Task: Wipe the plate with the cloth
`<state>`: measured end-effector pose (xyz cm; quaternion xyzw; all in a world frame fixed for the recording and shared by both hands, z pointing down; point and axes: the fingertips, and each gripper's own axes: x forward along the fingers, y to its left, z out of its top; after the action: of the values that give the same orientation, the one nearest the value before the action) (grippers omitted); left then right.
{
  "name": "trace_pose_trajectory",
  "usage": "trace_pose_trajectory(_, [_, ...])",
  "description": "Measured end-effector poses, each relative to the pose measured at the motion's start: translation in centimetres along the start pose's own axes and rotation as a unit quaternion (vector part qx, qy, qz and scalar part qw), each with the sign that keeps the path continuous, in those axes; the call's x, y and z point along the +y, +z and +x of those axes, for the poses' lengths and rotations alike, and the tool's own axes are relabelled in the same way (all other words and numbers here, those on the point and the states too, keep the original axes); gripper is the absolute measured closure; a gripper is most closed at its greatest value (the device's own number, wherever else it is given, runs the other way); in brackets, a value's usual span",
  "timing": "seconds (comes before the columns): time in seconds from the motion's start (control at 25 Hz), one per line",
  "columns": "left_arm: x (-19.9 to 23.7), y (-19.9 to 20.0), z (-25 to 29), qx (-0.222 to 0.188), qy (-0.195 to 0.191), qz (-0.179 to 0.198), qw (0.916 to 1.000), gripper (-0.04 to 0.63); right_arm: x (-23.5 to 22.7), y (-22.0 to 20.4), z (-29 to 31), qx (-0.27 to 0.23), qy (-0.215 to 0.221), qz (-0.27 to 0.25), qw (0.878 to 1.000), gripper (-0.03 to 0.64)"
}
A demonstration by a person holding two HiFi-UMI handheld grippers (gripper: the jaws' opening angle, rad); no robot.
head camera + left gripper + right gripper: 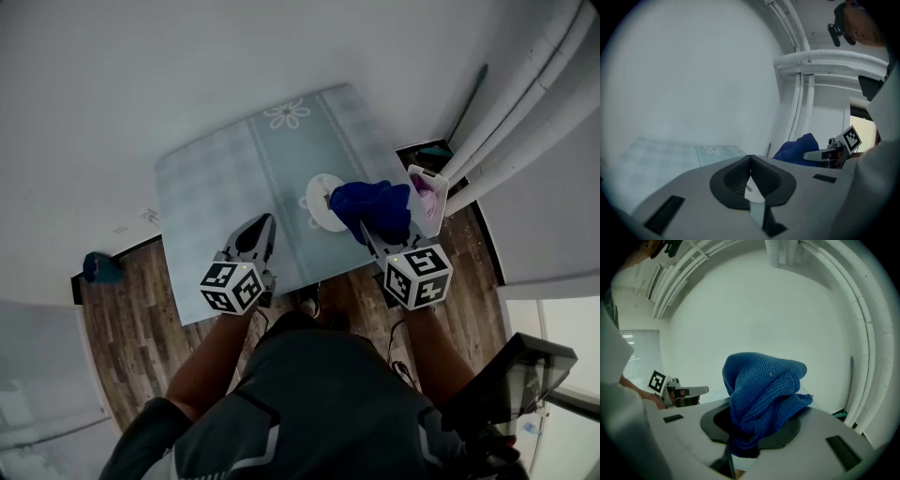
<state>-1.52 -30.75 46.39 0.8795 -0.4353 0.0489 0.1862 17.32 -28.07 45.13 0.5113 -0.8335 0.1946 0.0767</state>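
A small white plate lies on the pale checked tablecloth near the table's right side. A blue cloth bunches over the plate's right edge, and my right gripper is shut on it. In the right gripper view the blue cloth fills the jaws and hides the plate. My left gripper hovers over the table's front part, left of the plate, shut with nothing in it. The left gripper view shows its jaws pressed together and the cloth off to the right.
A white bin holding something purple stands at the table's right edge. White pipes run along the wall at right. A teal object sits on the wooden floor at left. The person's legs and shoes are at the table's front edge.
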Motion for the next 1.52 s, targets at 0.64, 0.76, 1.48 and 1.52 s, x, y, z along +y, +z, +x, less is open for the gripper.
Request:
trace_pose_trajectory(0.64, [-1.9, 4.2, -11.0, -0.06, 0.049, 0.008, 0.997, 0.586, 8.0, 3.0, -4.7, -0.056, 0.042, -0.055, 0.996, 0.515])
trace_pose_trajectory(0.76, [-1.8, 5.2, -12.1, -0.071, 0.044, 0.023, 0.9962, 0.586, 9.5, 3.2, -4.7, -0.059, 0.035, -0.058, 0.996, 0.515])
trace_pose_trajectory(1.48, [0.7, 6.4, -17.7, -0.077, 0.045, 0.049, 0.9948, 0.586, 15.6, 4.0, -5.7, -0.077, -0.004, -0.079, 0.994, 0.515])
trace_pose_trajectory(1.52, [0.5, 6.4, -17.8, -0.078, 0.041, 0.048, 0.995, 0.586, 15.7, 4.0, -5.8, -0.077, -0.005, -0.08, 0.994, 0.515])
